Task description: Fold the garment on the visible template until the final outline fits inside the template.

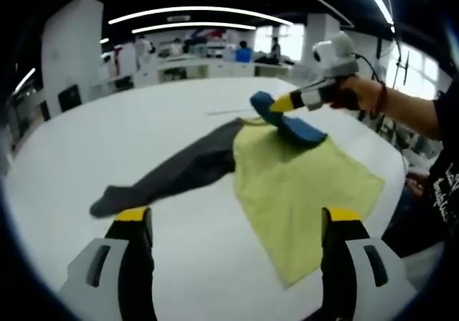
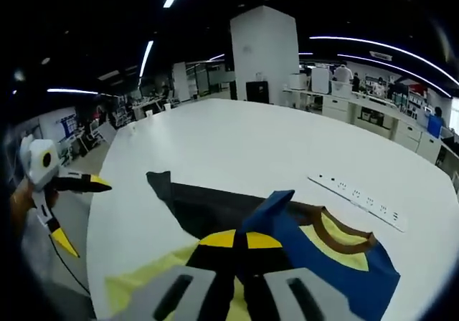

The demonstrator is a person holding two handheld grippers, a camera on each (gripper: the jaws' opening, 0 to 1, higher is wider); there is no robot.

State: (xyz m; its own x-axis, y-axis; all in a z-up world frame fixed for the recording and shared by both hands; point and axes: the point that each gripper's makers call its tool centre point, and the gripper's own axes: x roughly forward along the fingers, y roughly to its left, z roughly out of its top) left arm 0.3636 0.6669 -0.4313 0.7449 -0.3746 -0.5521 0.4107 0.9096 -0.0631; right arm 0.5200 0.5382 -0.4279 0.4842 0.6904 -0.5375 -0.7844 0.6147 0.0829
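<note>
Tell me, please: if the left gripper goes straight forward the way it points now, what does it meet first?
Probably the yellow garment. The left gripper, fingers open, points over bare white table toward its near edge; depth is hard to judge.

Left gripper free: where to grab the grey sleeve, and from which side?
Take the grey sleeve at its free cuff end, coming in from the open left gripper's side. It lies flat and stretched out away from the yellow body, with bare table around it.

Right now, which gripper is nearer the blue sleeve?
Right. The right gripper is shut on the blue sleeve, lifting it; the left gripper hangs open, well back past the shirt's far edge.
</note>
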